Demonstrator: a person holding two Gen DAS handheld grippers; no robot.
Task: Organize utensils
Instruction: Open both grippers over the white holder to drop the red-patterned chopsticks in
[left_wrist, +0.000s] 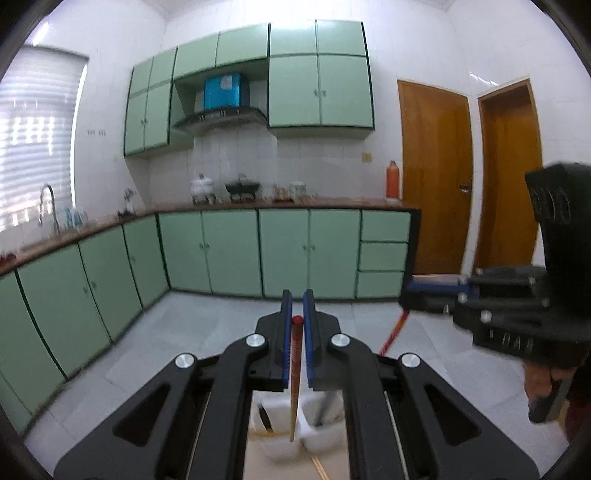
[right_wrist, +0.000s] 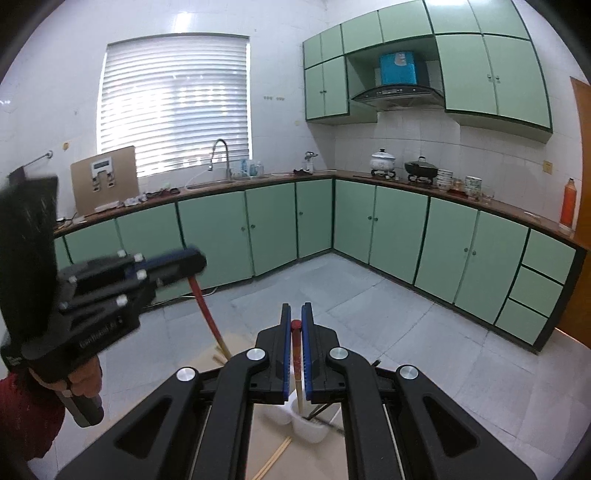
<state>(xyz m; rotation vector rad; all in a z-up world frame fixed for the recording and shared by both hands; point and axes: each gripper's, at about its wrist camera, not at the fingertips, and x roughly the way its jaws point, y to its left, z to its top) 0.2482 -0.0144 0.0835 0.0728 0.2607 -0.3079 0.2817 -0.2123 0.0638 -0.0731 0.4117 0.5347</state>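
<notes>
Green base cabinets (right_wrist: 273, 225) line the far walls of the kitchen, well beyond the white utensil holder (left_wrist: 286, 424), which is the landmark here. The holder sits on a pale work surface directly below both grippers and has side-by-side compartments; a few dark-handled utensils lean in one. Loose pale chopsticks (right_wrist: 275, 458) lie flat beside it.

The left gripper (left_wrist: 297, 321) pinches a red-topped chopstick (left_wrist: 295, 369) between its blue pads. The stick hangs nearly upright, its pale tip just above the divider between the compartments. The right gripper (right_wrist: 295, 321) likewise clamps its own red-topped chopstick (right_wrist: 297, 365), long axis near vertical, tip reaching into the holder's mouth and so seemingly nearer to seating.

Both hands are raised and tilt slightly downward, side by side.
</notes>
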